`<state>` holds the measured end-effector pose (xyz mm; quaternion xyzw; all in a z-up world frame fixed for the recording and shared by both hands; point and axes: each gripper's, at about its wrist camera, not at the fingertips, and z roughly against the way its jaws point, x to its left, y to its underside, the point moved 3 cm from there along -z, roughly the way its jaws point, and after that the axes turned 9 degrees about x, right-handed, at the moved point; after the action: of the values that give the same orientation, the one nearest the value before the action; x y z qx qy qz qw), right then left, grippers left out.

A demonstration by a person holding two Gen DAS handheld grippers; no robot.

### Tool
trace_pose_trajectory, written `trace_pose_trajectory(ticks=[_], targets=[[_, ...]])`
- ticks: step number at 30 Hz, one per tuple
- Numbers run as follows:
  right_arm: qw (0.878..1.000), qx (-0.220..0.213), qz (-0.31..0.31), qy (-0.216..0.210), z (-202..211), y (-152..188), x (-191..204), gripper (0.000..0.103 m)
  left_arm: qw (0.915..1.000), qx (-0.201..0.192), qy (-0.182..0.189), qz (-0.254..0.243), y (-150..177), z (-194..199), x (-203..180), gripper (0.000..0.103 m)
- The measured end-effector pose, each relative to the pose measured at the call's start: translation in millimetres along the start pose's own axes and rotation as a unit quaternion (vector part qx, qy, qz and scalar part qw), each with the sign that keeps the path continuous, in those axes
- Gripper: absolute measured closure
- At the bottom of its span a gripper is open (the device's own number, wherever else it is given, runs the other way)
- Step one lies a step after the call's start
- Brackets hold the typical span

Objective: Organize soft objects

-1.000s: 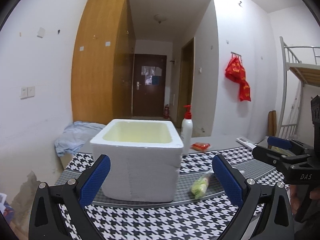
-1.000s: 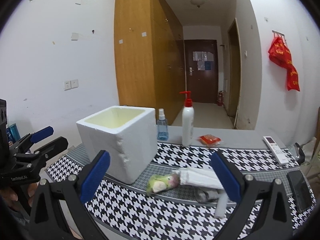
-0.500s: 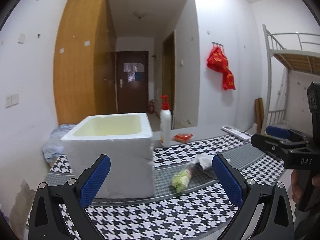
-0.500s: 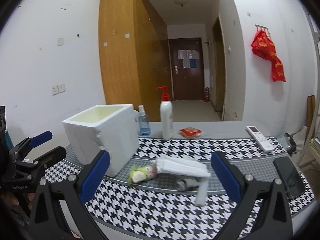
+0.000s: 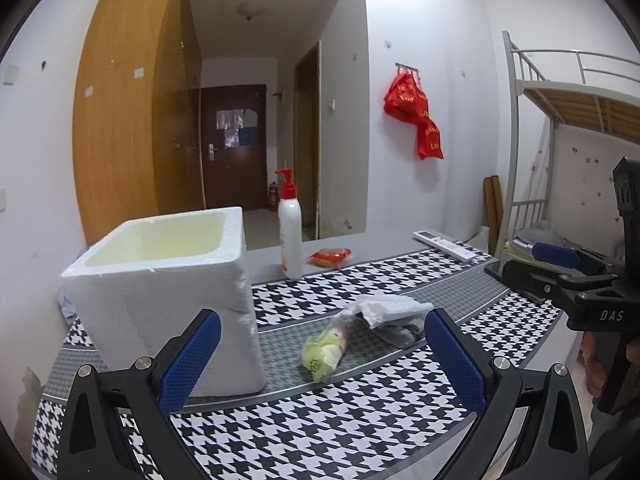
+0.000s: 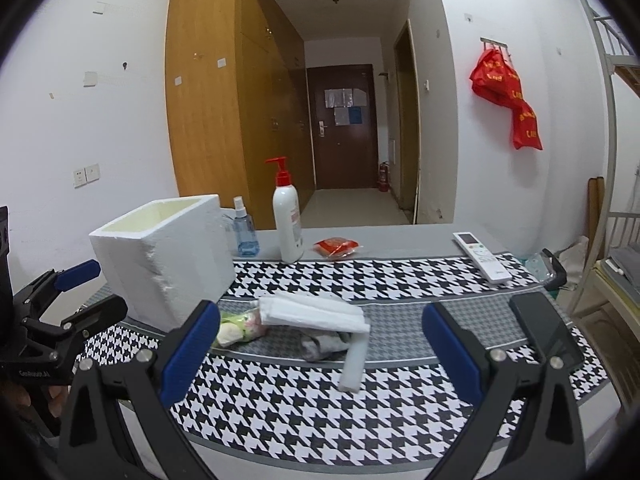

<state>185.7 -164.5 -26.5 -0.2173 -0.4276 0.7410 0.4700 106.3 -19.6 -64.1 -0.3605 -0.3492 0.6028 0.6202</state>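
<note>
**Both grippers empty above the desk; soft items lie beside the foam box**

We find the left gripper (image 5: pixel 322 354) with its jaws spread wide. Its blue pads (image 5: pixel 191 360) hold nothing and touch nothing. It hangs over the near edge of the desk (image 5: pixel 360 432), which is covered by a houndstooth cloth. The green soft bundle (image 5: pixel 323 354) lies on the cloth ahead, between the two pads as seen from the left wrist, but clear of both.

We find the right gripper (image 6: pixel 320 354) in the same condition: jaws wide, nothing held, nothing touched. It also shows at the right edge of the left wrist view (image 5: pixel 560 280), and the left gripper shows at the left edge of the right wrist view (image 6: pixel 72 296), with a hand (image 6: pixel 24 396) gripping its handle.

The task's items sit together on the grey band of the cloth, just beside the white foam box (image 6: pixel 164 256). The green bundle (image 6: pixel 236 326) is nearest the box. A folded white cloth (image 6: pixel 312 312) lies next to it, resting on a crumpled grey item (image 6: pixel 324 346). A white strip (image 6: pixel 354 364) hangs down from that pile toward us. The box stands upright and open; we see nothing inside from these angles.

Behind stand a pump bottle (image 6: pixel 287 224), a blue spray bottle (image 6: pixel 244 232), a red packet (image 6: pixel 336 247) and a remote (image 6: pixel 482 256). A dark phone (image 6: pixel 544 328) lies at the right.
</note>
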Motion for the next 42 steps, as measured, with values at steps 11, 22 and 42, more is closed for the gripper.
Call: trace_pose_trajectory(ticks=[11,22,42], targets=[[1.000,0.019,-0.006,0.004,-11,6,-8,0.001,0.9997,0.019,0.012,-0.014,0,-17,-8,0.001],[0.999,0.050,-0.009,0.010,-31,14,-21,0.001,0.9986,0.046,0.022,-0.013,2,-44,-11,0.001],[0.994,0.104,-0.026,0.015,-69,23,-32,0.001,0.9897,0.133,0.041,-0.035,11,-104,-16,0.001]])
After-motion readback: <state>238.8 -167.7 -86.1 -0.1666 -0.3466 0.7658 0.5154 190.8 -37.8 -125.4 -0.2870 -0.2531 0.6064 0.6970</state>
